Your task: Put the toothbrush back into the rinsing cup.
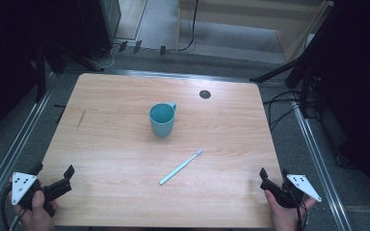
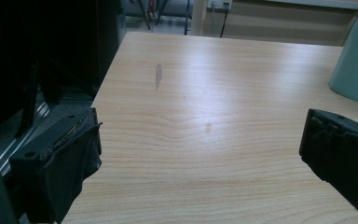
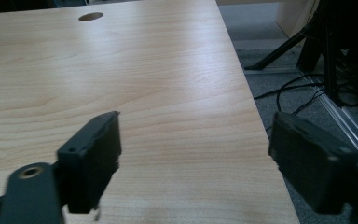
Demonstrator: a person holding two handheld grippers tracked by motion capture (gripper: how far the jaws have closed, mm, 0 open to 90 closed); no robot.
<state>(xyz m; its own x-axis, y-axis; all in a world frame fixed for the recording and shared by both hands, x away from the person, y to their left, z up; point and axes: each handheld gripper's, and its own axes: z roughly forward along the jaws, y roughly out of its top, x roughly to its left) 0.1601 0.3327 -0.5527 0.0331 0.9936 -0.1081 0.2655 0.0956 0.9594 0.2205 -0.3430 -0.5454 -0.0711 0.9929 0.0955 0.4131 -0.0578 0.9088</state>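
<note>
Toothbrush — lower centre, beneath the cup, well apart from both grippers. We hold left gripper and right gripper at the bottom corners — jaws spread, nothing between.

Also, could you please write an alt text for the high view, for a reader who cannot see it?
A teal cup stands upright mid-table, with a light-blue toothbrush lying diagonally just in front of it on the wooden table. At the near corners, the person's hands hold the left gripper and right gripper, both open and empty.
</note>
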